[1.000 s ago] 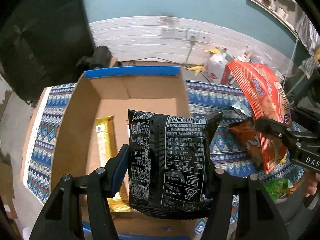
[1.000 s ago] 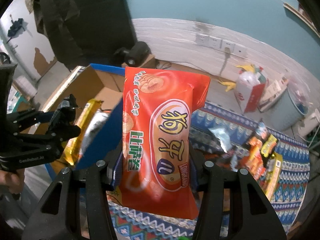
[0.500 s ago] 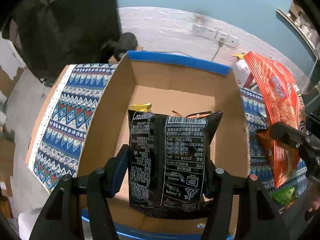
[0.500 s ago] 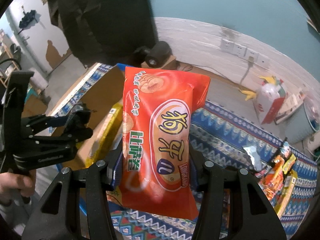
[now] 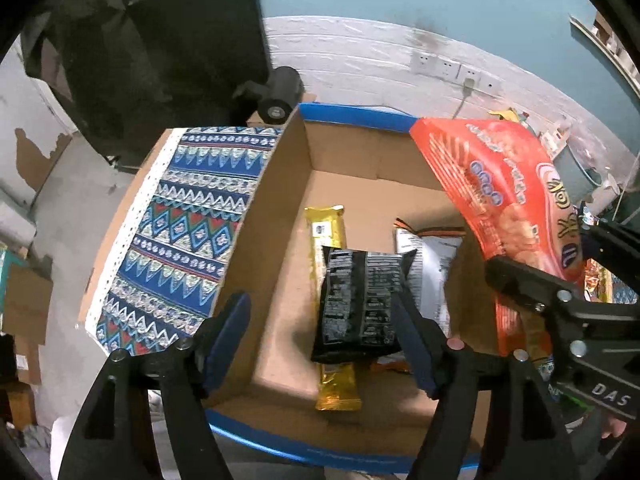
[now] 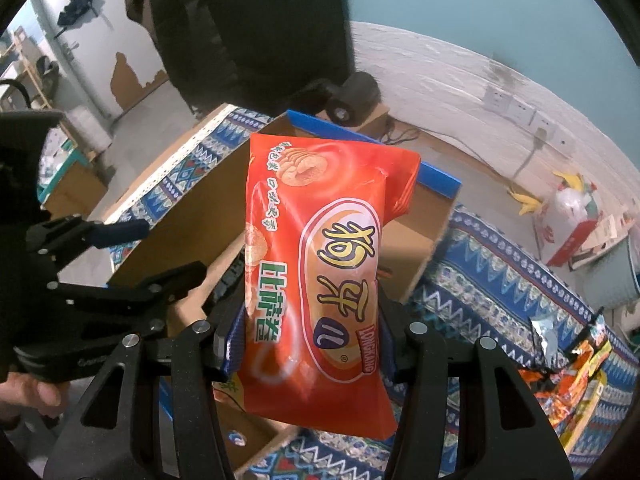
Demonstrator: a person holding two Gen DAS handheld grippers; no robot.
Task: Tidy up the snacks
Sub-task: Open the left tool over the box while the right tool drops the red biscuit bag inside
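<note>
The left tool (image 5: 324, 336) is hanging over the open cardboard box (image 5: 272, 240), its jaws spread wide and just having opened further. The black snack packet (image 5: 362, 304) is lying below and between the fingers, nearer the right one; the left pad (image 5: 228, 336) is standing well clear of it, so the packet is released. Whether the right pad is touching its edge cannot be told. The packet's long axis is running from the near box wall toward the far wall, printed back side up.

Three packets are lying in the box: the black one, a yellow bar wrapper (image 5: 330, 304) partly beneath its left side, lengthwise along the same direction, and a silver packet (image 5: 430, 264) just to its right.

The right tool (image 6: 312, 344) is clenching one orange-red snack bag (image 6: 320, 280) by its lower half, with both pads pressing its sides. The bag is standing upright along the fingers, its long axis pointing away from the tool, its front label facing the camera. It is being held above the box's right edge.

More snack packets (image 6: 576, 364) are lying in a heap on the patterned cloth (image 6: 500, 280) covering the counter.
</note>
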